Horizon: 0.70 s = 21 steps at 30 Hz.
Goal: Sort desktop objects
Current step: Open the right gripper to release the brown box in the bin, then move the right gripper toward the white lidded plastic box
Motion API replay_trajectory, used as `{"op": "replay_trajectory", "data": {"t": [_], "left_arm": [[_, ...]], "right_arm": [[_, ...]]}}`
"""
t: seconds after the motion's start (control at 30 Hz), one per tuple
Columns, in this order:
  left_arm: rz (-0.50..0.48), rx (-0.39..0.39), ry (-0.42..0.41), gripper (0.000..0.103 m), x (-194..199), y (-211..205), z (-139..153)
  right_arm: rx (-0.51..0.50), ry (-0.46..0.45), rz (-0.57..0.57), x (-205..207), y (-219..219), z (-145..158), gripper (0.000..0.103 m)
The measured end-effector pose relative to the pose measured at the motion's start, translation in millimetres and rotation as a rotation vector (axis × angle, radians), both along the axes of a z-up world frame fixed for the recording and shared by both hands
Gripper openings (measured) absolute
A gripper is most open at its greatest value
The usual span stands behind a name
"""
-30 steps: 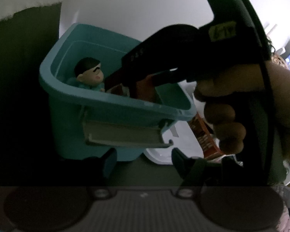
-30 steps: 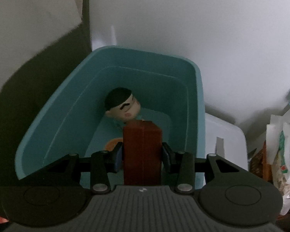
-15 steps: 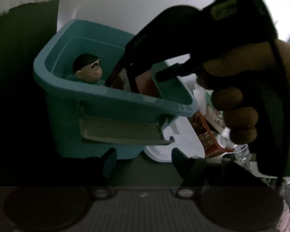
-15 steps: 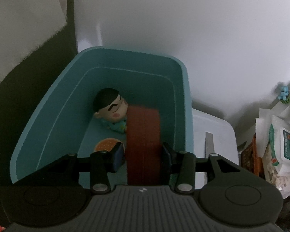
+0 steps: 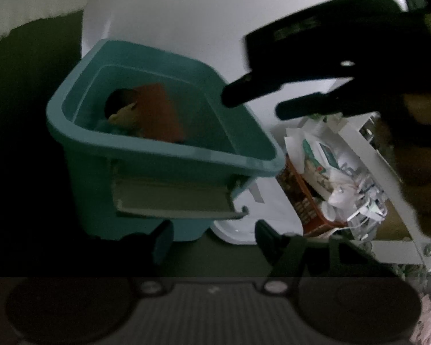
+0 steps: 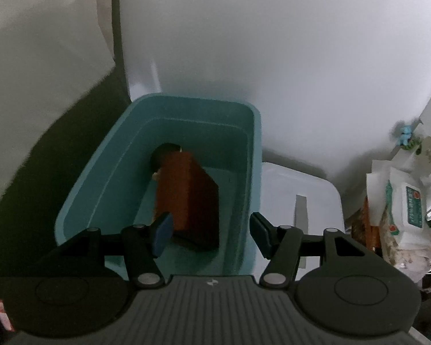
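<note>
A teal plastic bin stands on the dark desk. Inside it a red-brown box lies leaning on a dark-haired doll figure, which it mostly hides. My right gripper hovers above the bin's near end; its jaws are opening and nothing is between them, the box lying free below. In the left wrist view that right gripper shows as a dark shape above the bin's right rim, held by a hand. My left gripper stands open and empty in front of the bin.
A white lidded container sits right of the bin. Further right are a wet-wipes pack, a brown printed box and loose clutter. A white curved panel rises behind the bin.
My right gripper let go of the red-brown box, which dropped into the bin onto the doll. The gripper then rose and drew back with its jaws wider. My left gripper stayed still.
</note>
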<state>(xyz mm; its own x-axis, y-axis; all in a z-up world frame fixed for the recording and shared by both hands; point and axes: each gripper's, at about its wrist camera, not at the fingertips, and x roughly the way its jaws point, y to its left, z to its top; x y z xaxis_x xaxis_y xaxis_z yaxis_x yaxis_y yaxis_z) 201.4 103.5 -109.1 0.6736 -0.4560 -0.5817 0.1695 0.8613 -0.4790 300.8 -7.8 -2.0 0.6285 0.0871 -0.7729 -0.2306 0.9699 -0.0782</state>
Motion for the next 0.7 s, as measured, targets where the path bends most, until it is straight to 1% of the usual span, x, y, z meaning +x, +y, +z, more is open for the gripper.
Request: {"op": "replay_trajectory", "data": {"t": [0.1, 0.2, 0.37, 0.7], "left_arm": [[-0.012, 0.015, -0.006, 0.066, -5, 2, -4], [-0.02, 0.028, -0.013, 0.066, -6, -11, -2], [-0.036, 0.046, -0.021, 0.066, -9, -20, 0], [-0.055, 0.07, -0.035, 0.066, -13, -35, -3]], "right_arm": [[0.026, -0.013, 0.007, -14, -13, 13, 0.064], [0.05, -0.03, 0.009, -27, -28, 24, 0.064], [0.11, -0.056, -0.003, -51, -56, 37, 0.064], [0.195, -0.1, -0.055, -99, -111, 40, 0.065]]}}
